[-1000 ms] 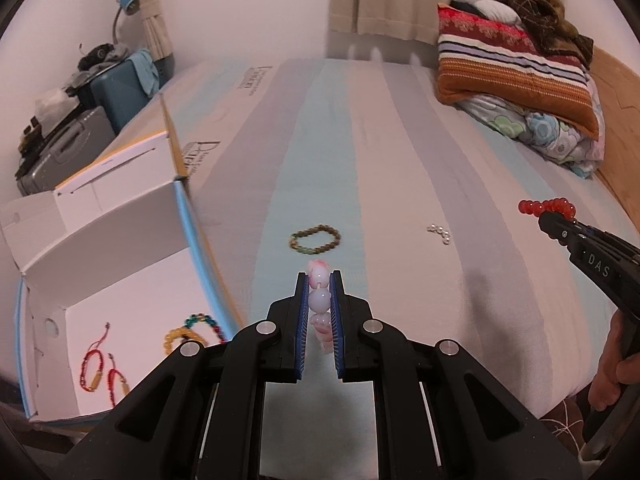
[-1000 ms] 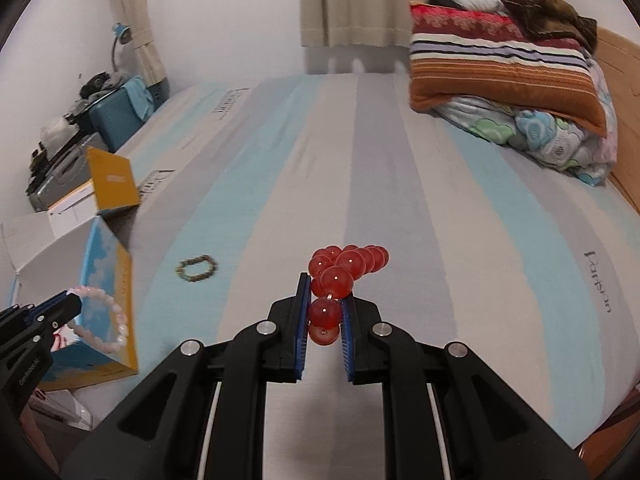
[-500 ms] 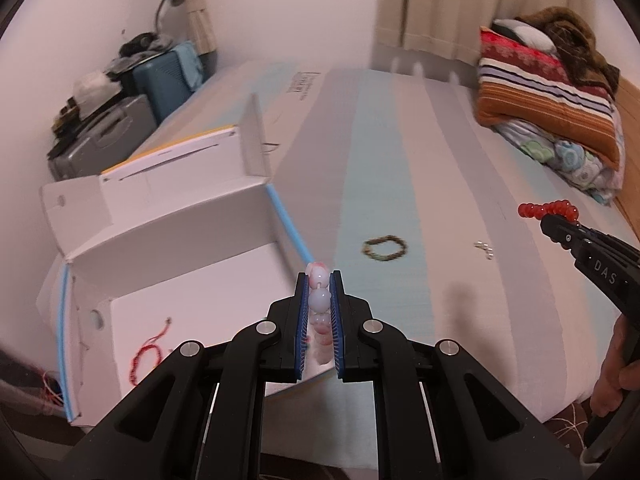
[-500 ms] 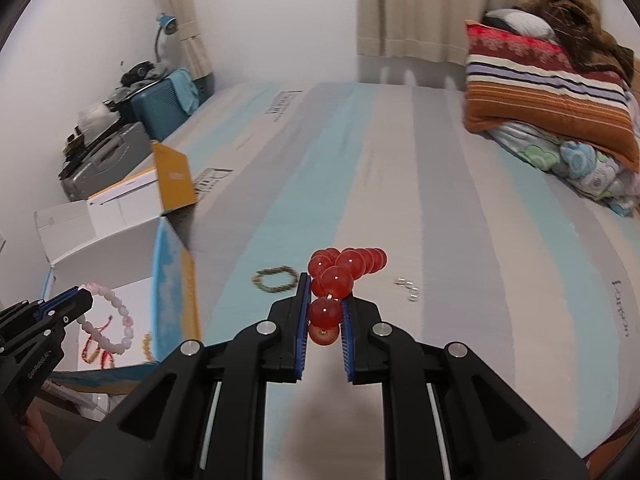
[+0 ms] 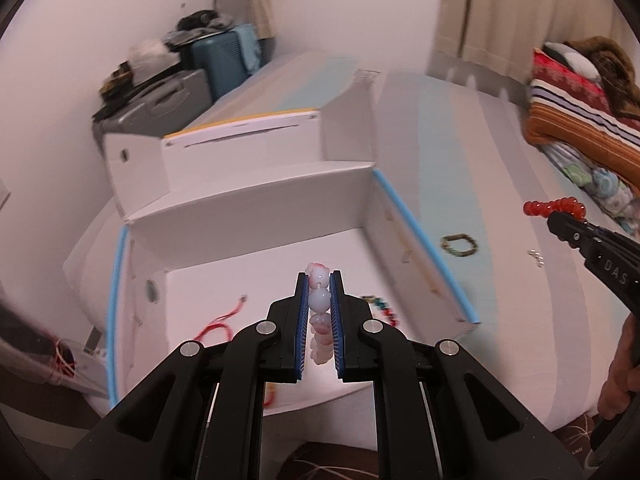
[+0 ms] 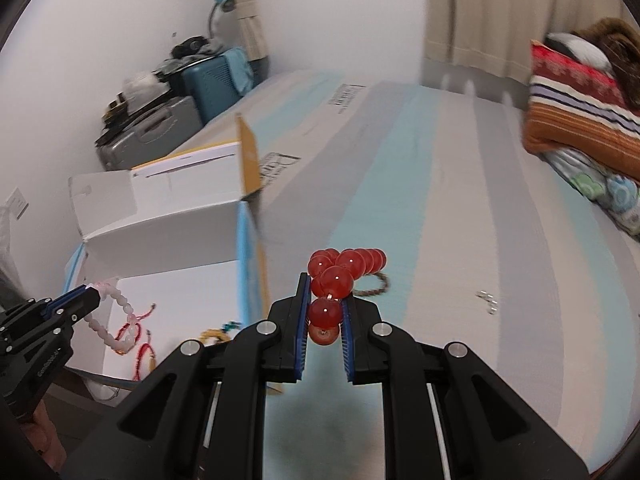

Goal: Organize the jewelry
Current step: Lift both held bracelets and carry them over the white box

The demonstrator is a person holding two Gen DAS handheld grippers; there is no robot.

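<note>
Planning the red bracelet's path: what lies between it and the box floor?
In the right wrist view, the box's blue-and-orange side wall stands between the red bracelet and the floor.

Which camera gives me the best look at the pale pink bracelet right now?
The right wrist view: the pale pink bracelet hangs as a loop from the left gripper. The left wrist view shows it edge-on between the pads.
</note>
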